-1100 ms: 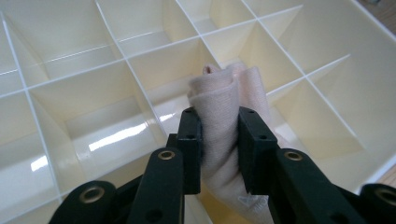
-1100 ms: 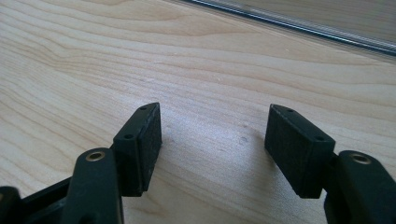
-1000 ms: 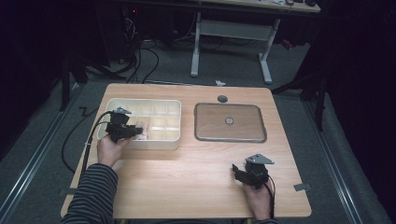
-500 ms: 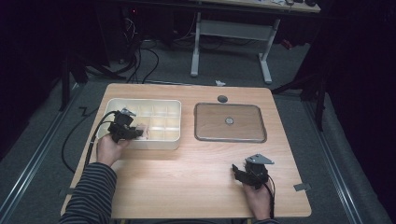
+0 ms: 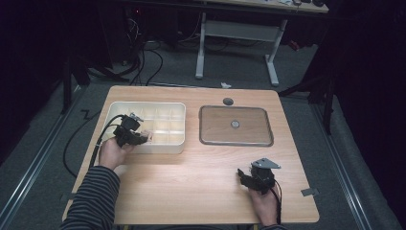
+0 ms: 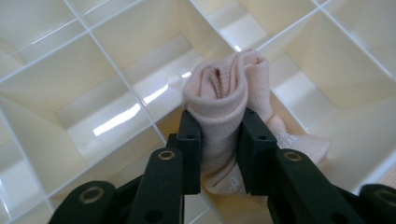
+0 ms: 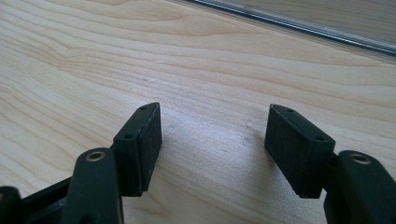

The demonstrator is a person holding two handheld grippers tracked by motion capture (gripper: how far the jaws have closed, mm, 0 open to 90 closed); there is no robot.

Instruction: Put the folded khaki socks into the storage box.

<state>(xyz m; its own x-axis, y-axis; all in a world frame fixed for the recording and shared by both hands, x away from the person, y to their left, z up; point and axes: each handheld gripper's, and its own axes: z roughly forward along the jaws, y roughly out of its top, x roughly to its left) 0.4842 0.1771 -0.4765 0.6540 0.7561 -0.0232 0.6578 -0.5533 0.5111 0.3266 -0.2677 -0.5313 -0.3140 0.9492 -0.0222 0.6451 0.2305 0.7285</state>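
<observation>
A rolled pale pink sock (image 6: 224, 88) is pinched between the jaws of my left gripper (image 6: 219, 126), which is shut on it. The roll stands above the compartments of a cream divided box (image 6: 93, 42). In the high view the left gripper (image 5: 139, 138) hovers over the near left part of the box (image 5: 143, 104), with the sock (image 5: 147, 136) at its tip. My right gripper (image 5: 244, 176) rests low on the wooden table near the front right. Its jaws are open, and nothing lies between its fingertips (image 7: 215, 135).
A flat grey lid (image 5: 249, 129) with a small centre knob lies right of the box. A dark round grommet (image 5: 228, 101) sits near the table's far edge (image 5: 191, 88). A cable (image 5: 95, 148) trails from the left gripper off the table's left side.
The left hand has shifted only slightly over the box's near edge, still holding the sock. The right gripper has stayed put.
</observation>
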